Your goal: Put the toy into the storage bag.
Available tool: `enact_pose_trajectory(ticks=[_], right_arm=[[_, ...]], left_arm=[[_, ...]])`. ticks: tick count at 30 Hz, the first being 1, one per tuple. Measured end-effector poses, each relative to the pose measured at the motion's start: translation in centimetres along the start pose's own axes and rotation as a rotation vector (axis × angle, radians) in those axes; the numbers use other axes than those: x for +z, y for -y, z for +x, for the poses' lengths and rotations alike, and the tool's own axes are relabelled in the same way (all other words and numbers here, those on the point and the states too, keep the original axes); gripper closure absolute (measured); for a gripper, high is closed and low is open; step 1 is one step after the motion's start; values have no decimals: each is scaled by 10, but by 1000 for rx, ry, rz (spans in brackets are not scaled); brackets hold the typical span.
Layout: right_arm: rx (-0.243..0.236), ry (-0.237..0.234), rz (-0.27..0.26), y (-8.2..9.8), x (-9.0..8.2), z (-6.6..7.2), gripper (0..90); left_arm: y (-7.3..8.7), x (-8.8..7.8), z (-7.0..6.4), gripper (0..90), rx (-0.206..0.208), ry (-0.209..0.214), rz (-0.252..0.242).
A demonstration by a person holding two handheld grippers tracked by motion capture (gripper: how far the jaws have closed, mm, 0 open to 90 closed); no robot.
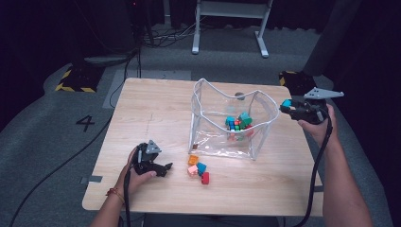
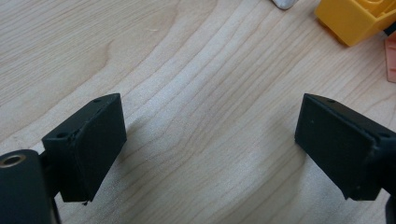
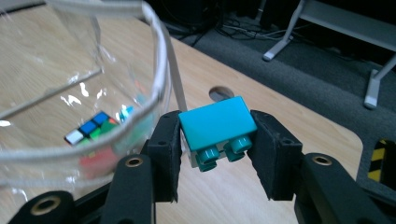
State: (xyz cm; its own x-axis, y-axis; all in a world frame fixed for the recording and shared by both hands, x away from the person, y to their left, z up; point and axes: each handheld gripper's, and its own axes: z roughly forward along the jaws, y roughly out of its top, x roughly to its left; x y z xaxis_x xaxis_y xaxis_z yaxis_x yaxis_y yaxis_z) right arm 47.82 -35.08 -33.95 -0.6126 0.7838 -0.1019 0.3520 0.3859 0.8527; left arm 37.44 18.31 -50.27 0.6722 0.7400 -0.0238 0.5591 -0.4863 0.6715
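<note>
Teal brick [image 3: 217, 129] carried to clear bag [image 1: 265, 124].
Right hand-held gripper [image 3: 217, 140] pinches it by the rim for dropping in; left hand-held gripper [image 2: 210, 144] spread over the desk [image 2: 187, 56].

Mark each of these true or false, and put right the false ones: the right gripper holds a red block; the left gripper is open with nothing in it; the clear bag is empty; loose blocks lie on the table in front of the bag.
1. The right gripper holds a red block. False: it is shut on a teal block, beside the rim of the clear bag.
2. The left gripper is open with nothing in it. True: bare table shows between its jaws.
3. The clear bag is empty. False: a puzzle cube and coloured blocks lie inside.
4. Loose blocks lie on the table in front of the bag. True.
</note>
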Motion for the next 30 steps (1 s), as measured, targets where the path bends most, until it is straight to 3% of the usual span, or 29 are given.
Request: enact_pose_trajectory(ticks=[7,14,19,28,30], right_arm=[[2,-10,-18,-23,3,-4,556],[-38,-39,-44,-43,7,7,556],[-61,-119,-100,-56,7,18,556],[-111,-212,-77,-66,23,42,555],[-146,-242,-68,-67,28,46,555]], left_arm=[[0,0,0,89,4,3,1],[0,0,0,90,4,3,1],[0,0,0,89,2,4,1],[0,0,0,88,2,3,1],[0,0,0,88,4,3,1]])
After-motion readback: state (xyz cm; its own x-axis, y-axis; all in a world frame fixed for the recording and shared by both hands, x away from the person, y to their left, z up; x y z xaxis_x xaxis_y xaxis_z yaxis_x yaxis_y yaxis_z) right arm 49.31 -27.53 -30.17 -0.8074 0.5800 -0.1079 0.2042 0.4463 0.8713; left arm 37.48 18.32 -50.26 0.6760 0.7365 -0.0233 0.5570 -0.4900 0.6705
